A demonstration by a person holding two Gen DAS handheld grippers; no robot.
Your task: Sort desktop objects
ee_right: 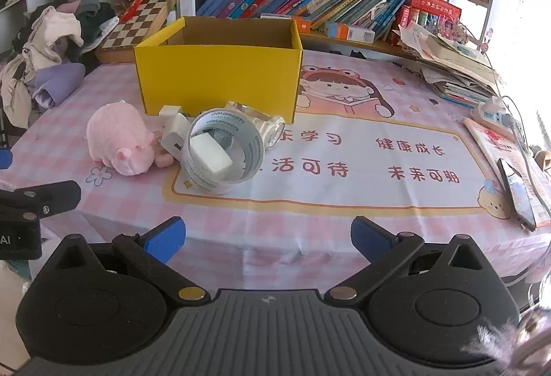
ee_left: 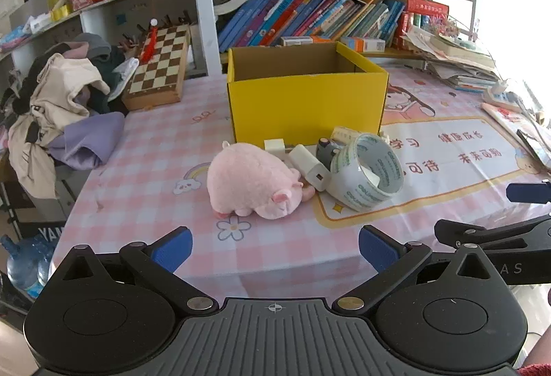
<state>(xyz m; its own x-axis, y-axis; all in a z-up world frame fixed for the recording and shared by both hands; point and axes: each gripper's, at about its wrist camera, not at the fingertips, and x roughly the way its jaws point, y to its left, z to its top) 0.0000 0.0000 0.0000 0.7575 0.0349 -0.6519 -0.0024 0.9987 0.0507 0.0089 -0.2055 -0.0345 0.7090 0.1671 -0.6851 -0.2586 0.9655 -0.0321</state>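
Both the left gripper [ee_left: 275, 250] and the right gripper [ee_right: 268, 240] hang over the near table edge with jaws spread wide, holding and touching nothing. The pink plush [ee_left: 253, 184], white charger [ee_left: 310, 167], tape roll [ee_left: 366, 171] and watch [ee_right: 265, 122] huddle together just before the yellow box [ee_left: 304, 100].

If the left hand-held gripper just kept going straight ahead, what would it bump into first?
Probably the pink plush pig: it lies straight ahead of the open left hand-held gripper, with bare tablecloth between them. Depth is uncertain.
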